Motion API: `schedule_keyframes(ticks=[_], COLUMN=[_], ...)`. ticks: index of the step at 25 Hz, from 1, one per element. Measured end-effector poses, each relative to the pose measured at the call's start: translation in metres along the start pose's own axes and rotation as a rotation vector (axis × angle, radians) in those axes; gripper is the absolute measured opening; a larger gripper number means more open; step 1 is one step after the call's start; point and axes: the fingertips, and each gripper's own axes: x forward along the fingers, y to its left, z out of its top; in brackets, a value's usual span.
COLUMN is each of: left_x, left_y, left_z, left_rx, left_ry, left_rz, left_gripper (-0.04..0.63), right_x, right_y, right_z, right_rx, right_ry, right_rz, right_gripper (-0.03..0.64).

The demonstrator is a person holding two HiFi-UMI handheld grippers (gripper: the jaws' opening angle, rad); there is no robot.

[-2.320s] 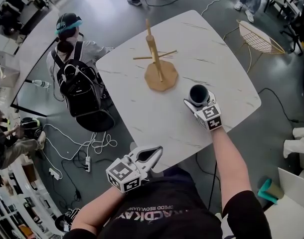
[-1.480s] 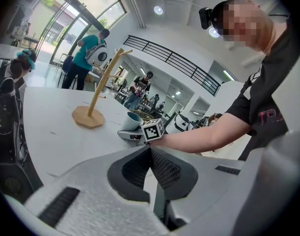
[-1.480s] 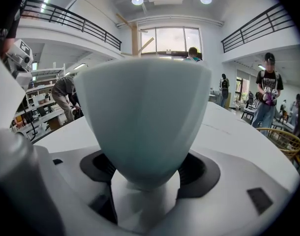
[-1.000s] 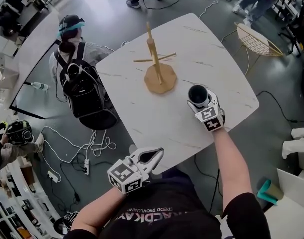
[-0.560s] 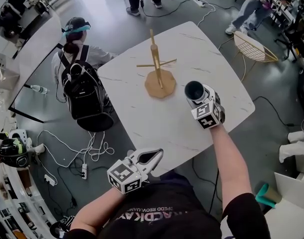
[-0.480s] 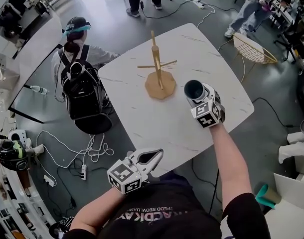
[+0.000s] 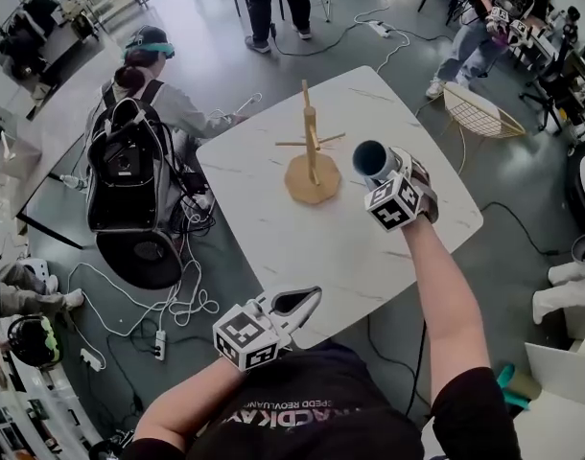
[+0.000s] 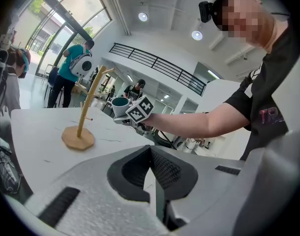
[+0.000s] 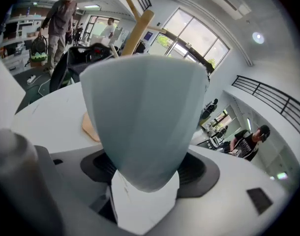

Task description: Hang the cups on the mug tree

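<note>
Right gripper [image 7: 386, 172] pinching a cup [image 7: 371, 157] beside the mug tree [image 7: 312, 153].
The smooth, pale blue cup is clamped between its jaws above the white marbled table [image 7: 340, 247], just right of the wooden tree with thin pegs. Left gripper [image 7: 294, 303], lower centre by the table's near edge, has its jaws pressed together, empty. Grey floor with loose cables.

Only legible txt: upside-down print on black shirt [image 7: 302, 383], approx. "…ACDIKAY", rest too blurry.
</note>
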Motion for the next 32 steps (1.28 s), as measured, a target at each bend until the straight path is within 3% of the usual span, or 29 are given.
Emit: schedule_keyframes(ticks=[8,20,32], left_x=[-0.001,-0.007,-0.026], left_y=[0.007,0.007,0.006], left_z=[0.029,0.047,0.023], left_rx=[0.059,0.075,0.052], left_ry=[-0.018,-0.028,-0.026], left_rz=[-0.019,-0.066,-0.079], left_gripper=[-0.006,-0.006,-0.006], right_x=[0.002,0.002,-0.001], right_y=[-0.031,-0.049,-0.041], right_z=[0.027,0.058,0.066], right_rx=[-0.215,-0.614,-0.852], right_ry=[0.119,0.294,0.433], right_rz=[-0.079,-0.182,-0.219], right_gripper=[0.337,0.337,0.339])
